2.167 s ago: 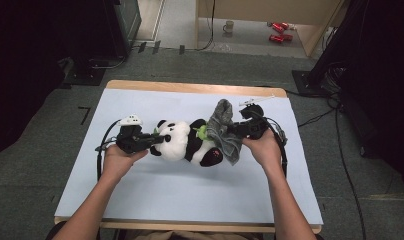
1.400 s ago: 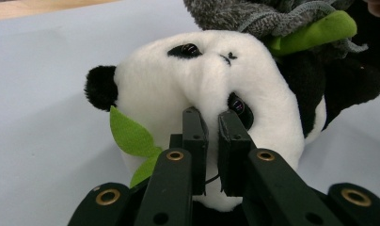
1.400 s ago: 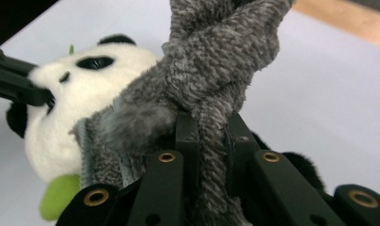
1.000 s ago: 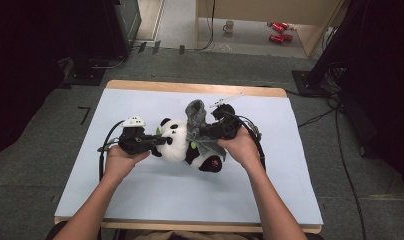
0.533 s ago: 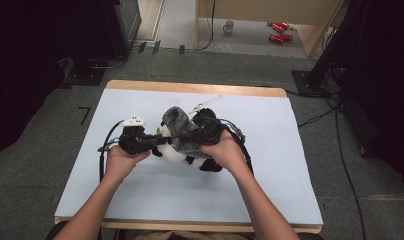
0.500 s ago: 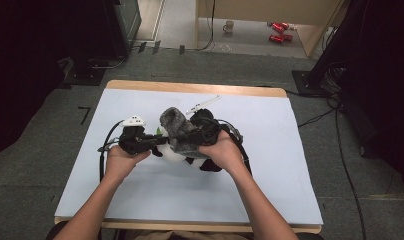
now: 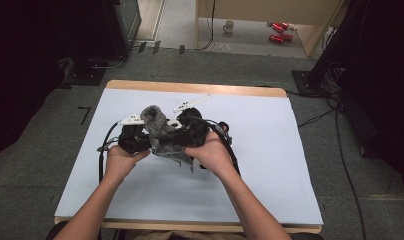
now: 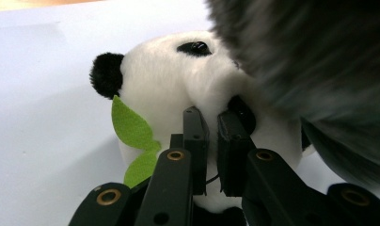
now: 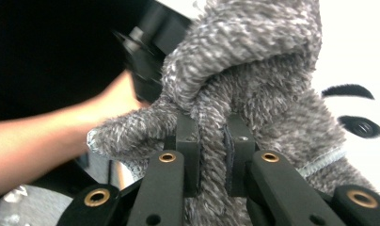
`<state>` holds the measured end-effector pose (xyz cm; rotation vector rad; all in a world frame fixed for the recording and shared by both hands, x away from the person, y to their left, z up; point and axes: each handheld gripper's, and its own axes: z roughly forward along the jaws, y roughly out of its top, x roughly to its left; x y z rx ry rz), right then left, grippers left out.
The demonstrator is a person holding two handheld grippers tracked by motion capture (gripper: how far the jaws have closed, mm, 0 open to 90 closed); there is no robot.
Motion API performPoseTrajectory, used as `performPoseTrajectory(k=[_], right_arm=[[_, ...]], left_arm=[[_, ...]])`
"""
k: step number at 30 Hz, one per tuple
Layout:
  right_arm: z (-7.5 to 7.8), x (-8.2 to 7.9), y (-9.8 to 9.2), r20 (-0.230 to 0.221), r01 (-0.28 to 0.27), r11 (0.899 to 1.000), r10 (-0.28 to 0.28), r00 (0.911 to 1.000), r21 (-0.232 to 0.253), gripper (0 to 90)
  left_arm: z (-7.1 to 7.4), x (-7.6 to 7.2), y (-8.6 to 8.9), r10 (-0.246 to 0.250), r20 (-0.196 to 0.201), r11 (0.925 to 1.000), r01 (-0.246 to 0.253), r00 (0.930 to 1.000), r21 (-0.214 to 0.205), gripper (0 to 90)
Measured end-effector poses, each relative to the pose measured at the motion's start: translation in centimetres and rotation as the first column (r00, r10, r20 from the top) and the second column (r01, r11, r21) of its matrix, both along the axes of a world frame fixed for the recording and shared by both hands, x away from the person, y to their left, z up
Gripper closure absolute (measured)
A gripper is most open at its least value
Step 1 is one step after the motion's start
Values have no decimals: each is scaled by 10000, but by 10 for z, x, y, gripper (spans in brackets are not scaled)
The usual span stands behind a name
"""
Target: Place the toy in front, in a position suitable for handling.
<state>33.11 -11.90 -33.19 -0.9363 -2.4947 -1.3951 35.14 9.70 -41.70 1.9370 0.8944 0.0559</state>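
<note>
While clamped: one panda (image 8: 178, 89), one grey garment (image 9: 254, 80) (two hand-held grippers).

The plush panda (image 8: 178, 89) is white with a black ear, a glossy black eye set in a black patch, and two bright green felt leaves (image 8: 131, 129) at its neck. The knitted cloth (image 9: 244, 70) is a mottled grey, flecked with white and darker strands, with a paler grey stitched edge, and from above it shows as a speckled grey bundle (image 7: 162, 132). The left gripper (image 8: 211, 136) and the right gripper (image 9: 212, 146) are matt black with brass-coloured rivets, and the table (image 7: 290, 165) wears a pale blue-white cover with a light wooden rim.
</note>
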Motion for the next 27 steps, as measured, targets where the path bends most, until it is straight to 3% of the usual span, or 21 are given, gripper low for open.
performPoseTrajectory(k=[3, 6, 7, 8, 14, 15, 21, 27], right_arm=[[-3, 1, -2, -263, 33, 9991, -22, 9997, 413, 804], [-18, 8, -4, -147, 581, 9968, -590, 9982, -556, 804], [-30, 9, -6, 102, 998, 9867, -993, 9950, -1282, 804], [-33, 9, -7, 253, 1062, 9830, -1036, 9943, -1499, 803], [-41, 6, -20, 173, 1244, 9769, -1232, 9922, -1736, 804], [-42, 4, -25, 329, 1308, 9706, -1268, 9914, -2023, 805], [-46, -3, -39, 446, 1337, 9595, -1266, 9910, -2478, 806], [-49, -9, -58, 188, 1437, 9538, -1438, 9894, -2639, 806]], left_arm=[[1, 0, 0, -50, -142, 9995, 45, 9999, -302, 847], [2, -1, -1, -76, -240, 9986, 64, 9997, -518, 848], [2, -1, -1, -73, -180, 9994, 67, 9998, -346, 849], [1, -1, -1, -39, -199, 9996, 34, 9998, -283, 849], [0, 2, 0, 88, -200, 10000, -89, 9998, -38, 852], [0, 4, 0, 140, -251, 9999, -139, 9996, 33, 854], [-1, 9, 1, 228, -374, 9997, -223, 9990, 121, 855], [-2, 11, 2, 251, -416, 9996, -245, 9988, 145, 855]])
